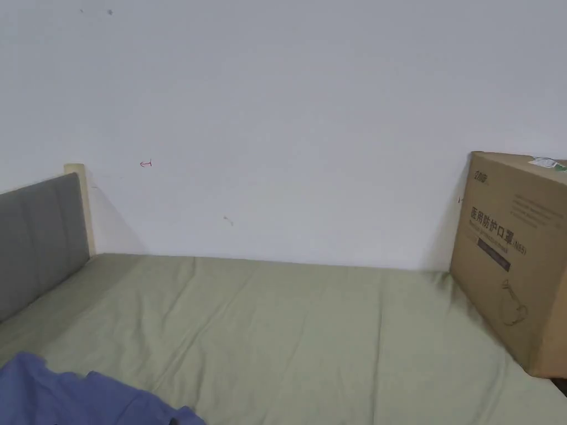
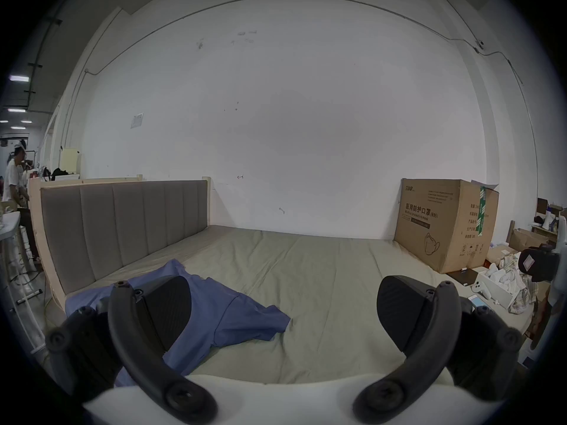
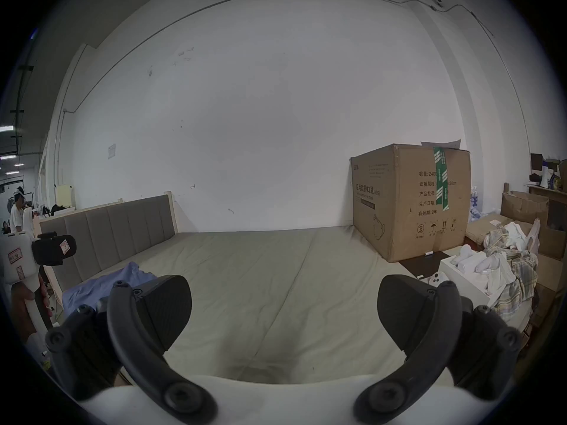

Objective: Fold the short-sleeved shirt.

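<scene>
A blue short-sleeved shirt point(image 1: 72, 398) lies crumpled on the green bed sheet point(image 1: 310, 337) at the near left, by the headboard. In the left gripper view the shirt point(image 2: 227, 312) spreads out beyond the left jaw, and my left gripper point(image 2: 283, 309) hangs open above the sheet with nothing between its jaws. My right gripper point(image 3: 283, 309) is open too, over bare sheet, with the shirt point(image 3: 101, 284) off to its left. At the left edge of the right gripper view, the left gripper's body point(image 3: 46, 250) shows with a hand holding it.
A grey padded headboard point(image 1: 39, 238) bounds the bed on the left and a white wall point(image 1: 288, 138) stands behind. A large cardboard box point(image 1: 520, 254) sits at the right of the bed. A white tray and piled clothes point(image 3: 503, 266) lie past the bed's right side. A person point(image 2: 13, 180) stands far left.
</scene>
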